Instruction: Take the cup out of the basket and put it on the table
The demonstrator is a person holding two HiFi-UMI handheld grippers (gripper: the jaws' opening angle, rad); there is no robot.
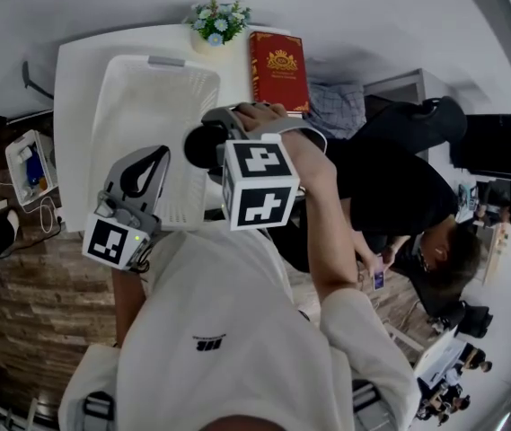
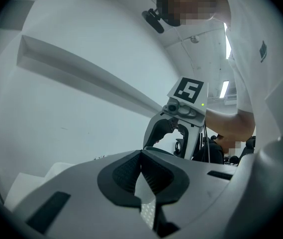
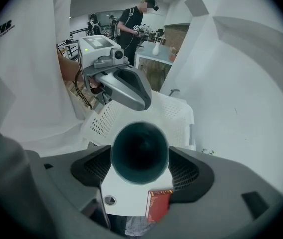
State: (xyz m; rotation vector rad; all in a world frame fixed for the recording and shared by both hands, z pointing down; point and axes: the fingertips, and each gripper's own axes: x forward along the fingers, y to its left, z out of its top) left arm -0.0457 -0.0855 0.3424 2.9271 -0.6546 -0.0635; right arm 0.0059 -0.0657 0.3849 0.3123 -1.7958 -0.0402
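A dark teal cup hangs in the air over the near right rim of the white basket, which stands on the white table. My right gripper is shut on the cup. In the right gripper view the cup lies sideways between the pads, its mouth facing the camera, with the basket below. My left gripper is shut on nothing at the basket's near edge. In the left gripper view its jaws point up toward the right gripper.
A red book and a pot of blue flowers sit at the table's far side. A person in black sits close to the right of the table. A small bin with cables stands on the floor at the left.
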